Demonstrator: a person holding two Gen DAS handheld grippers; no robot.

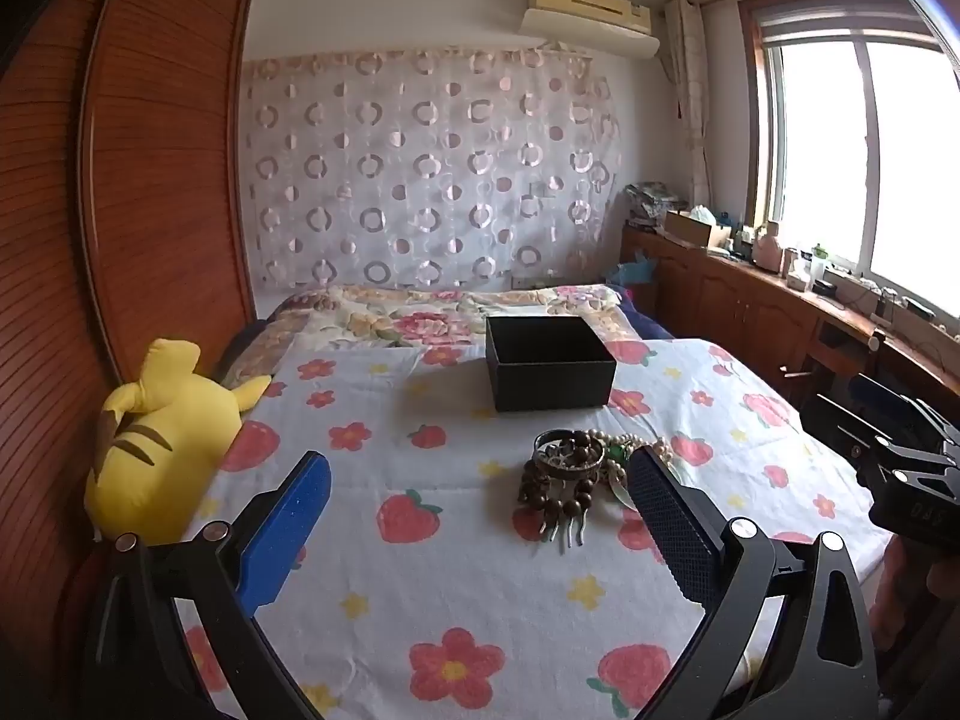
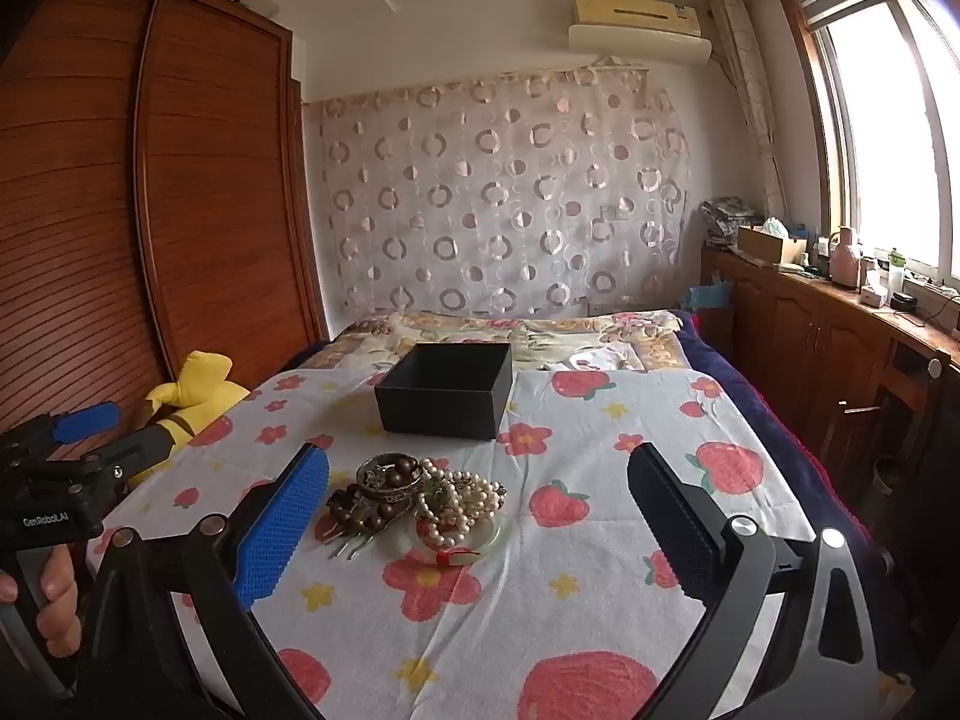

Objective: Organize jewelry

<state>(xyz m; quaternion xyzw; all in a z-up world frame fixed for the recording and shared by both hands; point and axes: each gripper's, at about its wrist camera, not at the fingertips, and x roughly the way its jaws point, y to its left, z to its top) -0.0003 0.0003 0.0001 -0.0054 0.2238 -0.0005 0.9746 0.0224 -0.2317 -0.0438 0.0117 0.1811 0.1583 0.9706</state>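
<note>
Jewelry pile (image 1: pixel 576 474): right side hidden behind a gripper finger (image 1: pixel 666 516). Plush toy (image 2: pixel 192 390): partly hidden behind the left gripper (image 2: pixel 84 438). Windowsill clutter (image 2: pixel 870 276): too small to identify.

Strawberry-and-flower sheet (image 1: pixel 420 540) spread over the bed, a yellow plush toy (image 1: pixel 156 438) lying at its left edge against the wooden wardrobe (image 1: pixel 162 180). Circle-patterned curtain (image 2: pixel 504 192) behind, air conditioner (image 2: pixel 636 24) above, cluttered wooden cabinets (image 2: pixel 798 324) under the bright window (image 2: pixel 888 138).

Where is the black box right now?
The black box sits open on the strawberry blanket in the middle of both views, just beyond the jewelry pile, with the yellow plush toy off to its left.
</note>
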